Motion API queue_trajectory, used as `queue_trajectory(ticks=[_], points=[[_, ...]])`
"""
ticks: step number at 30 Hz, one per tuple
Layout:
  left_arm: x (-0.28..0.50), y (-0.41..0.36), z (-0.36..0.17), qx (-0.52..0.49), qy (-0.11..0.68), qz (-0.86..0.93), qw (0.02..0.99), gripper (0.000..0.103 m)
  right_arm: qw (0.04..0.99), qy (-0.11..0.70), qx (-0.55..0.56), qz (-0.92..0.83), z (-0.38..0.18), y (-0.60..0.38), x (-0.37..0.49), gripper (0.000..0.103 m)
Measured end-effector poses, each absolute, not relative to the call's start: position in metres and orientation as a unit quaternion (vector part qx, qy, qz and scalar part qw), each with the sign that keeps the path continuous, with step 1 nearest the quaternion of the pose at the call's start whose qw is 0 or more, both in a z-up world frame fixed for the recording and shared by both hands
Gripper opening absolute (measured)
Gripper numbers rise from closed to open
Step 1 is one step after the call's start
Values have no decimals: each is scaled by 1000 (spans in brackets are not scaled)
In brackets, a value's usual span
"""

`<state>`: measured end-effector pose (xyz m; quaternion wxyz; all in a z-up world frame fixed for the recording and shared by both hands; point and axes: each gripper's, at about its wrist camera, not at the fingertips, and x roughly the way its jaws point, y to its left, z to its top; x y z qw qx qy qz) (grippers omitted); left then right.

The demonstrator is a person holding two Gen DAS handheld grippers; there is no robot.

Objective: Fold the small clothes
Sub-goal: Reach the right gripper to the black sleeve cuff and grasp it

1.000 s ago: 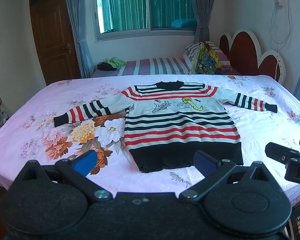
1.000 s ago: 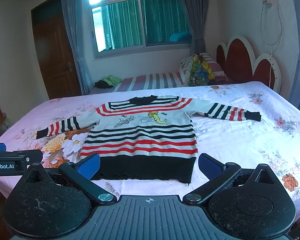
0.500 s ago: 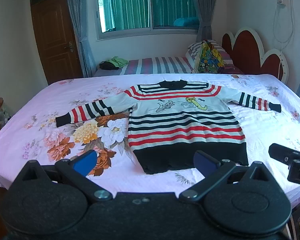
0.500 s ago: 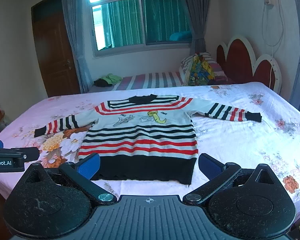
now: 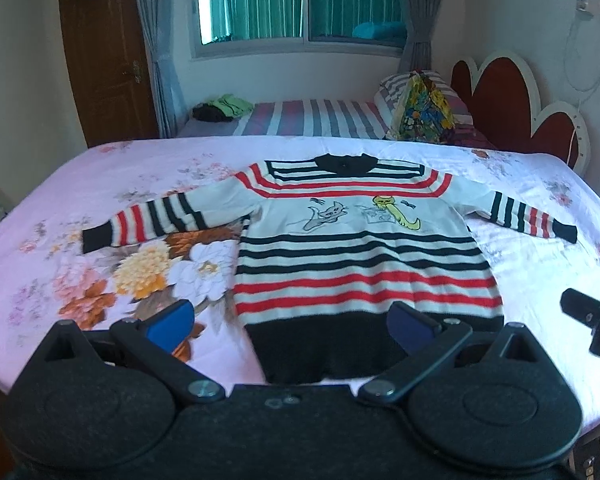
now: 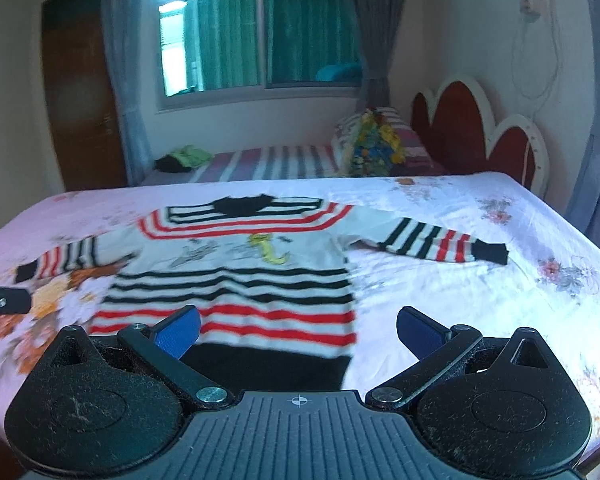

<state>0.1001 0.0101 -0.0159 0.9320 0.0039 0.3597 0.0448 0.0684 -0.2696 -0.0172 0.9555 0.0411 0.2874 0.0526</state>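
Note:
A small striped sweater [image 5: 364, 256] in white, black and red, with a cat picture on the chest, lies flat and face up on the bed, sleeves spread out to both sides. Its black hem is nearest me. It also shows in the right wrist view [image 6: 236, 280]. My left gripper [image 5: 290, 322] is open and empty, just above the hem's left part. My right gripper [image 6: 298, 330] is open and empty, over the hem's right corner. The right gripper's tip shows at the right edge of the left wrist view [image 5: 588, 312].
The bed has a pink floral sheet [image 5: 100, 264]. A second bed with a striped cover [image 5: 312, 120] stands behind, with a colourful pillow [image 5: 424, 108] and dark and green clothes [image 5: 220, 110]. A red headboard [image 5: 512, 108] is at the right, a wooden door [image 5: 104, 52] at the left.
Both grippers have moved forward and lower toward the sweater's hem. The right wrist view is blurred from motion. Both stay open.

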Motion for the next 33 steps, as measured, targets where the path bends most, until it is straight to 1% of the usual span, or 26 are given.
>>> queue_trajectory(ticks=[7, 11, 17, 21, 22, 23, 24, 25, 33], points=[[174, -8, -34, -17, 370, 36, 928, 102, 954, 289, 71, 38, -39, -319, 145, 103], [218, -27, -49, 1, 378, 38, 925, 102, 954, 290, 74, 22, -55, -344, 190, 103], [275, -51, -70, 17, 393, 43, 918, 102, 945, 320, 68, -12, -87, -388, 258, 103], [310, -64, -84, 23, 403, 51, 914, 102, 937, 336, 85, -38, -113, -427, 299, 102], [317, -67, -87, 26, 406, 53, 912, 102, 934, 341, 97, -48, -121, -439, 310, 97], [323, -69, -89, 28, 409, 55, 910, 102, 931, 346, 105, -55, -128, -449, 319, 71], [329, -72, -92, 28, 412, 57, 909, 102, 923, 360, 114, -68, -136, -460, 329, 58], [334, -74, -94, 29, 414, 60, 908, 102, 913, 376, 131, -82, -147, -473, 341, 52], [365, -74, -112, 40, 431, 79, 898, 102, 877, 411, 220, -119, -195, -536, 386, 52]])
